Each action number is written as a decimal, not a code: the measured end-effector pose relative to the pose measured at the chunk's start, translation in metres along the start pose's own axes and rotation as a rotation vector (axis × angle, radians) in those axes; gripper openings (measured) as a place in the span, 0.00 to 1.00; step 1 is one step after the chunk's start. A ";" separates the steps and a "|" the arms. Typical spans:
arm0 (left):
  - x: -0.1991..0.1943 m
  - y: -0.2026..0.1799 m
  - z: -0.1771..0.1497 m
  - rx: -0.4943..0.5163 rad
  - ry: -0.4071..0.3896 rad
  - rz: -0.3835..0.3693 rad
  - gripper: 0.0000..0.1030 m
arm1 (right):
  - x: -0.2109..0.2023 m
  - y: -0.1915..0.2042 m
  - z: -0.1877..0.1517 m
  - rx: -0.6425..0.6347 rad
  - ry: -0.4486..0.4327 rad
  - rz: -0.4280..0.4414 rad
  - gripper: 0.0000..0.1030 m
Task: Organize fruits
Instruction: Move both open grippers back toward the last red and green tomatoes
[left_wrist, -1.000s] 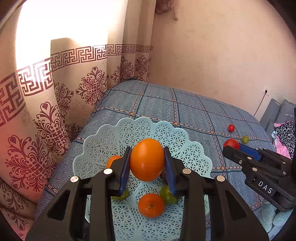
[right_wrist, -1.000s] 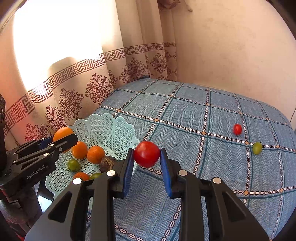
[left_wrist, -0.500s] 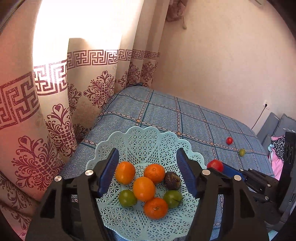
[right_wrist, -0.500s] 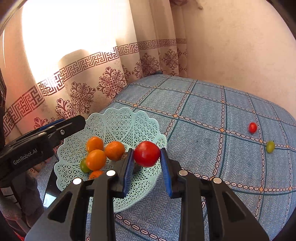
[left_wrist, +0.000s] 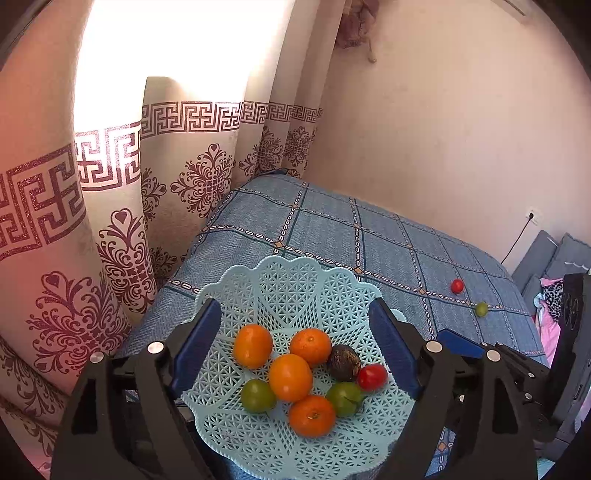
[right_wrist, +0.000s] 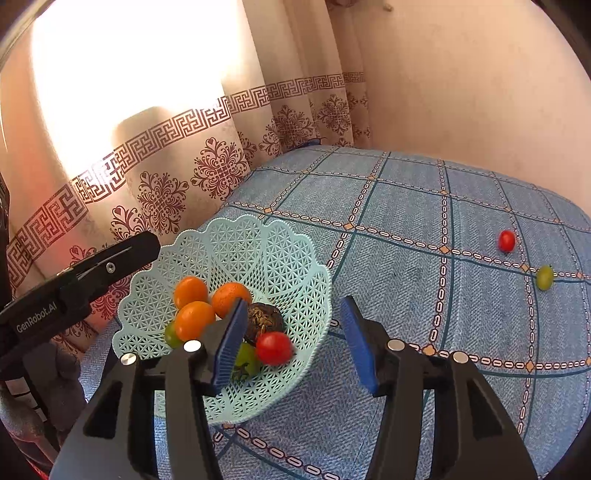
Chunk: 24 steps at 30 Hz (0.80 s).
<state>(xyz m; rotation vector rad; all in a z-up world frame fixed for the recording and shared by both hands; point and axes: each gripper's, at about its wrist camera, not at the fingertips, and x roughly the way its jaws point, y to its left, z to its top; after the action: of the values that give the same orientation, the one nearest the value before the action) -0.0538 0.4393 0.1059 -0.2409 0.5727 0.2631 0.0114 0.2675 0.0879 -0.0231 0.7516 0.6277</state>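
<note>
Patterned curtains (left_wrist: 110, 229) and a plain wall are backing a bed (right_wrist: 424, 221) covered in blue checked fabric. On the bed, a pale lattice basket (left_wrist: 295, 288) is holding four oranges, two green fruits, a dark fruit and a red tomato (right_wrist: 274, 348). The right gripper (right_wrist: 291, 339) is hovering at the basket's near rim with its fingers spread wide; the tomato is lying in the basket just beside the left finger (right_wrist: 231, 339), free of both. Half a second earlier that tomato was clamped between these fingers. The left gripper (left_wrist: 295, 350) is also standing wide open, its fingers flanking the basket, as before. A small red tomato (right_wrist: 506, 240) and a green fruit (right_wrist: 545, 277) are lying well apart from the basket.
</note>
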 end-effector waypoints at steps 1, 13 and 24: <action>0.000 0.000 0.000 -0.001 0.001 0.001 0.83 | 0.000 -0.001 0.000 0.002 0.000 -0.002 0.52; 0.007 -0.007 -0.004 0.021 0.007 0.007 0.92 | 0.004 -0.026 -0.009 0.060 0.006 -0.049 0.52; 0.013 -0.025 -0.013 0.094 0.006 0.040 0.97 | 0.001 -0.072 -0.023 0.128 0.015 -0.131 0.56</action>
<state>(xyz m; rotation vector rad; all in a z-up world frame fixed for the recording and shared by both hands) -0.0419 0.4147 0.0920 -0.1393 0.5950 0.2729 0.0365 0.2034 0.0563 0.0402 0.7974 0.4549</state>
